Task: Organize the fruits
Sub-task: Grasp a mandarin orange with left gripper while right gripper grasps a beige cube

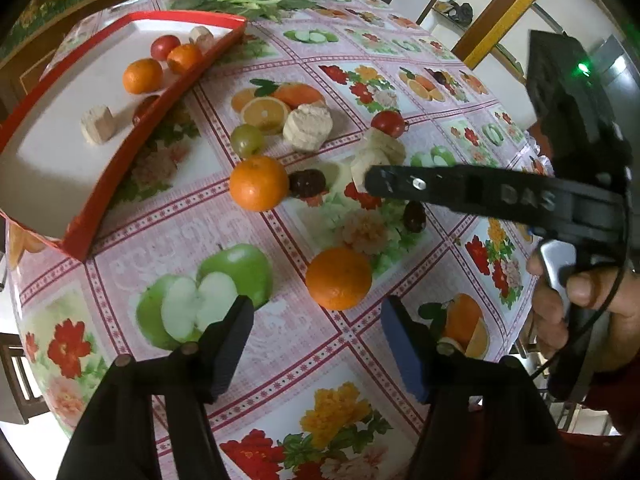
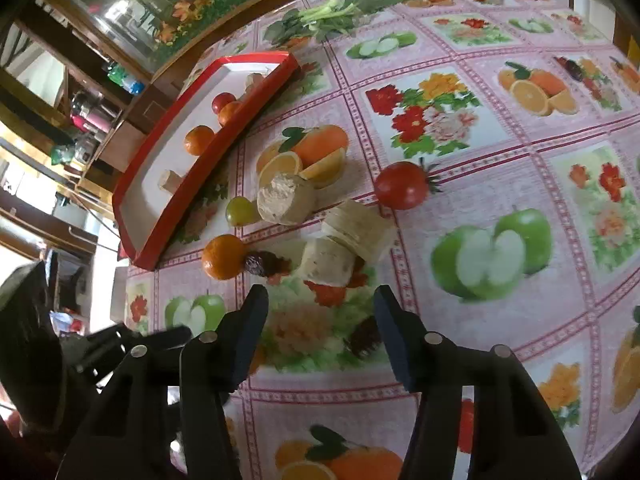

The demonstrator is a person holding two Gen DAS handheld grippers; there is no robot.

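An orange (image 1: 339,278) lies on the printed tablecloth just ahead of my left gripper (image 1: 319,308), in the gap between its fingertips. The pads stand apart from it, so the gripper is open. My right gripper (image 2: 322,294) is open too, hovering just short of a beige cylinder piece (image 2: 328,262) that leans on a second one (image 2: 360,228). In the left wrist view one of its fingers (image 1: 440,188) reaches in from the right over those pieces. The red tray (image 1: 116,184) at the left holds oranges (image 1: 143,76), a tomato (image 1: 164,46) and beige pieces (image 1: 97,125).
Loose on the cloth are another orange (image 1: 259,183), a date (image 1: 307,183), a green grape (image 1: 248,140), a beige chunk (image 1: 307,127), a tomato (image 2: 402,186) and a second date (image 1: 414,216). Leafy greens (image 2: 320,20) lie at the far edge. A hand (image 1: 576,292) holds the right gripper.
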